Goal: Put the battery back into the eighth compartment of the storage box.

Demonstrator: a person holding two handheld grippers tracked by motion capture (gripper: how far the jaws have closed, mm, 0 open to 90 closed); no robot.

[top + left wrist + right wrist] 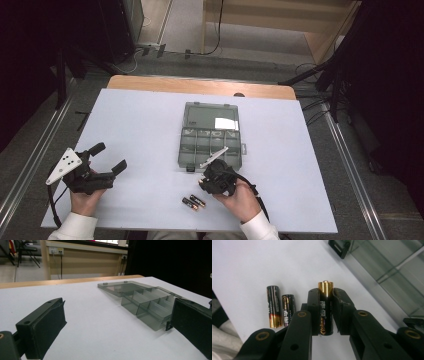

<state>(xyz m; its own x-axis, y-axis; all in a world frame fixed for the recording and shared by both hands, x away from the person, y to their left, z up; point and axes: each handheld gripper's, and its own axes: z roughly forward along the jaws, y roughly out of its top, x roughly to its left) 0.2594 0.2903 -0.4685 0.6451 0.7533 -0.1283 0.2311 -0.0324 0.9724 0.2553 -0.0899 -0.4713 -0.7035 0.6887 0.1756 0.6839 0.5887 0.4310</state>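
My right gripper [325, 298] is shut on a black and gold battery [325, 307], clamped lengthwise between the pads a little above the table. Two more batteries [279, 307] lie side by side on the white table just left of it; from above the pair [193, 202] lies near the front edge, left of my right gripper [211, 181]. A smoky clear compartment box [210, 142] lies with its lid folded back, just beyond the right gripper. My left gripper [109, 157] rests at the front left, open, nothing between its jaws [112, 322].
The box's dividers [150, 306] form several small cells. The white table top [140, 130] ends on a wooden edge [200, 86] at the back. Cables and dark stands stand on the floor beyond.
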